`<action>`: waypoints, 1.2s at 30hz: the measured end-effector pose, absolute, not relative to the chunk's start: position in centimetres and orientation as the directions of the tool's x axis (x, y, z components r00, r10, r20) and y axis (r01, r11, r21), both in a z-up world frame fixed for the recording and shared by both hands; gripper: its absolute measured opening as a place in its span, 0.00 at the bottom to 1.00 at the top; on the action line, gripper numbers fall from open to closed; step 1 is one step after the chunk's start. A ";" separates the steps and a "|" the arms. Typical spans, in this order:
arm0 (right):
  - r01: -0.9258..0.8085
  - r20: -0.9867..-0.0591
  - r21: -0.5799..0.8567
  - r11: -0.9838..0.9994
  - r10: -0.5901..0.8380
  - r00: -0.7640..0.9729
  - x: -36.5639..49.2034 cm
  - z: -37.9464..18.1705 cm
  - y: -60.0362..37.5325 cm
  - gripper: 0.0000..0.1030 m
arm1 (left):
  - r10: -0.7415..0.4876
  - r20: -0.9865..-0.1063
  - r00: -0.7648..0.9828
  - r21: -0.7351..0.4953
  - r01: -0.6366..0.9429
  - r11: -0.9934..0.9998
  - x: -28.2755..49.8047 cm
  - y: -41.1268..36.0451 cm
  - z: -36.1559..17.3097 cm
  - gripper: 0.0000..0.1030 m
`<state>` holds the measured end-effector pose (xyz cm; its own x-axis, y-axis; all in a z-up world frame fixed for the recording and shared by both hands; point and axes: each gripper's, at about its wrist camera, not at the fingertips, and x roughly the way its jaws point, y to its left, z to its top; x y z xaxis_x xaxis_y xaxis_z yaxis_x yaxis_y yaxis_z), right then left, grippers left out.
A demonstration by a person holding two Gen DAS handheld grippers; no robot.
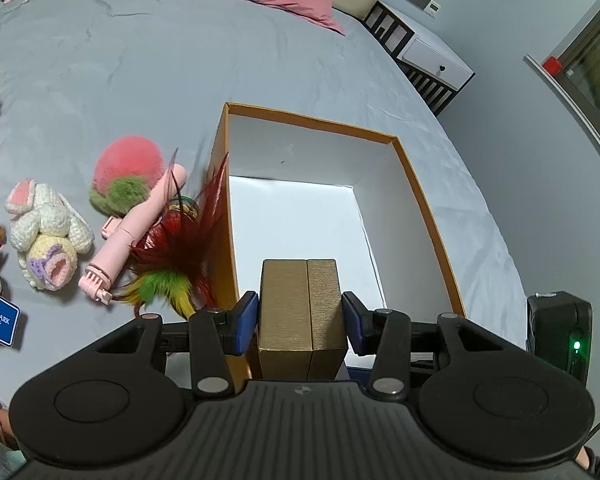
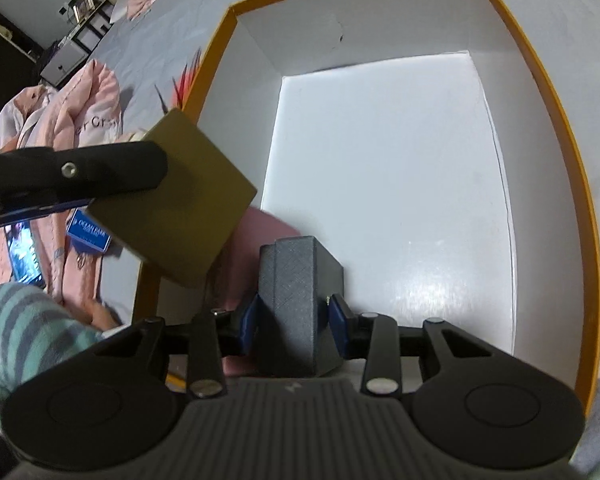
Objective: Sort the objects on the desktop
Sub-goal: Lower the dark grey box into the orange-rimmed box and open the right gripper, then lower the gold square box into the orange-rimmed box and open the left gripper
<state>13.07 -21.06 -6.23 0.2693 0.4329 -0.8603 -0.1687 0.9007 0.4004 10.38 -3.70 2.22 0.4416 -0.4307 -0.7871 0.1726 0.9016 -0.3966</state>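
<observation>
Left gripper [image 1: 300, 316]: jaws pinching gold box [image 1: 302, 312], held above near-left corner of orange storage box [image 1: 416, 184] on bed [image 1: 100, 60]. Right gripper [image 2: 292, 316]: jaws pinching grey box [image 2: 296, 296], low inside storage box.

Materials and finish, both wrist views

My left gripper [image 1: 300, 322] has matt black plastic arms, dull metal rivets and blue rubbery-looking pads; it clamps a gold box [image 1: 302, 316] with a brushed, fine-lined card finish. My right gripper [image 2: 292, 320], same plastic, clamps a grey box [image 2: 296, 300] with cross-hatched textured skin, matt. Big orange box [image 1: 416, 184]: cardboard, matt white inside, floor slightly glossy with glare. Bed sheet [image 1: 100, 60] is smooth grey cloth, lightly creased. Crochet bunny [image 1: 48, 232] is knobbly yarn; peach plush [image 1: 128, 172] fuzzy; feather toy [image 1: 180, 256] real-looking feathers; pink selfie stick [image 1: 140, 228] smooth plastic. My sleeve [image 2: 28, 332] is fleecy striped cloth.
</observation>
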 end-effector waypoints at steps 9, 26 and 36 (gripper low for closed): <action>-0.207 -0.877 0.370 0.906 0.414 0.243 13.1 -6.4 -20.2 0.41 | -0.440 -0.793 0.421 -0.401 0.182 0.898 10.3 -4.5 1.8 0.50; -0.351 -0.852 0.205 0.914 0.343 0.396 10.5 -1.1 -22.6 0.65 | -0.477 -0.784 0.396 -0.409 0.248 0.878 10.9 -7.6 2.7 0.50; -0.491 -0.886 0.085 0.867 0.291 0.361 10.8 -0.8 -24.6 0.68 | -0.468 -0.828 0.309 -0.394 0.274 0.877 11.4 -12.9 0.3 0.50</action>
<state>10.77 -24.56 -0.81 0.3606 0.2908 -0.8862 -0.4907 0.8672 0.0849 11.43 -12.93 0.26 0.3093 -0.4682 -0.8277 0.2744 0.8773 -0.3937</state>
